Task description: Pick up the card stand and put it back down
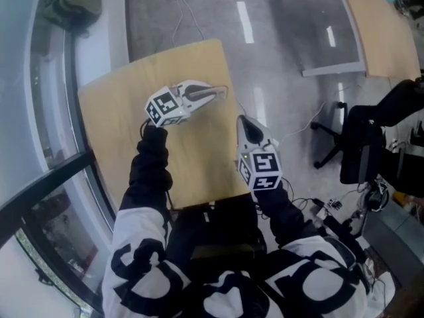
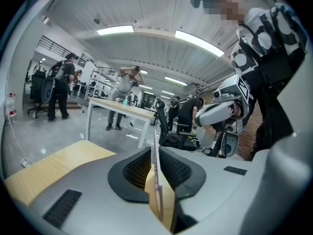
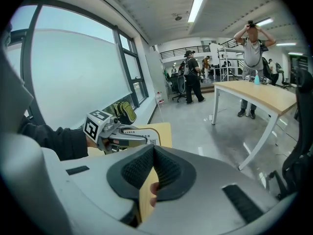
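A thin, clear card stand (image 1: 218, 92) with a printed label is up above the wooden table (image 1: 119, 124), near its far edge. My left gripper (image 1: 207, 96) is shut on it. In the left gripper view the stand's edge (image 2: 155, 168) runs upright between the two dark pads (image 2: 134, 168), which press on it. The right gripper view shows the left gripper (image 3: 139, 140) with the stand (image 3: 148, 141) at its tip. My right gripper (image 1: 246, 123) hovers at the table's right edge, shut and holding nothing, about a hand's width from the stand.
A black office chair (image 1: 361, 144) and cables stand to the right on the grey floor. A second wooden table (image 1: 384, 25) is at the far right, and a green bag (image 1: 73, 2) lies by the window. Several people (image 2: 124, 89) stand in the room beyond.
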Demonstrator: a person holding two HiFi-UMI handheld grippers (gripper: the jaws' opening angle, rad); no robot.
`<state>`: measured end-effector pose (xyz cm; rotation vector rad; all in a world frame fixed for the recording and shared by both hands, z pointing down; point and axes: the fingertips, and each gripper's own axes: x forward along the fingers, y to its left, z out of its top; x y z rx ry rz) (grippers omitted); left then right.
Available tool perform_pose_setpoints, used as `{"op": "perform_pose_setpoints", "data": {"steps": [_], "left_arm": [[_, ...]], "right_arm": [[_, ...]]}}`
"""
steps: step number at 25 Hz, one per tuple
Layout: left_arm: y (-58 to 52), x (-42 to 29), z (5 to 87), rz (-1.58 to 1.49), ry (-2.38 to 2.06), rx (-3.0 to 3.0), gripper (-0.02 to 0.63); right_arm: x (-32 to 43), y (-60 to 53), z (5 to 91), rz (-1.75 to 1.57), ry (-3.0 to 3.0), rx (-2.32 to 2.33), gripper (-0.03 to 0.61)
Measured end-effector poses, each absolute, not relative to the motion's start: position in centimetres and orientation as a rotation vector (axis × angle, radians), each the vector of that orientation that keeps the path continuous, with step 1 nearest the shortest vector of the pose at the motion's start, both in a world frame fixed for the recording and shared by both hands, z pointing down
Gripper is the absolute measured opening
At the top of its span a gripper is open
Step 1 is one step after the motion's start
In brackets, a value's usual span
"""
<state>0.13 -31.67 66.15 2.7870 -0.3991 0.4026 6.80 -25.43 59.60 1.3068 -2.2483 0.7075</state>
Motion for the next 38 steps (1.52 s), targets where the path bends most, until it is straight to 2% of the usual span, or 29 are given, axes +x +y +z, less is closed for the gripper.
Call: {"op": "perform_pose_setpoints", "data": {"steps": [2, 5, 7, 9, 18, 28, 34, 35, 38], "left_arm": [[-32.0, -0.3, 66.2, 0.403, -0.442, 2.773, 0.068], [-32.3, -0.9, 66.7, 0.436, -0.503, 2.738, 0.188], [-32.1, -1.5, 67.0, 0.461, -0.541, 2.717, 0.243], [-31.7, -2.3, 67.2, 0.482, -0.580, 2.696, 0.253], [-29.9, -7.1, 64.4, 0.442, -0.968, 2.653, 0.255], [-24.4, -7.6, 58.7, 0.409, -1.261, 2.579, 0.252], [-19.9, -7.7, 55.0, 0.359, -1.413, 2.505, 0.225], [-19.0, -7.8, 54.2, 0.347, -1.435, 2.502, 0.212], [-16.8, -7.8, 52.1, 0.335, -1.498, 2.512, 0.102]], "right_arm": [[6.7, -25.0, 59.4, 0.703, -2.253, 1.307, 0.021], [6.5, -24.3, 59.0, 0.695, -2.260, 1.302, 0.021], [6.3, -23.9, 58.6, 0.685, -2.272, 1.299, 0.021], [6.1, -23.4, 58.4, 0.683, -2.280, 1.293, 0.021], [6.5, -20.2, 57.2, 0.676, -2.299, 1.299, 0.021], [6.4, -18.0, 53.7, 0.630, -2.386, 1.332, 0.021], [5.1, -15.2, 51.2, 0.573, -2.448, 1.351, 0.021], [4.8, -14.6, 50.7, 0.562, -2.460, 1.355, 0.021], [4.3, -13.5, 48.9, 0.526, -2.496, 1.364, 0.020]]}}
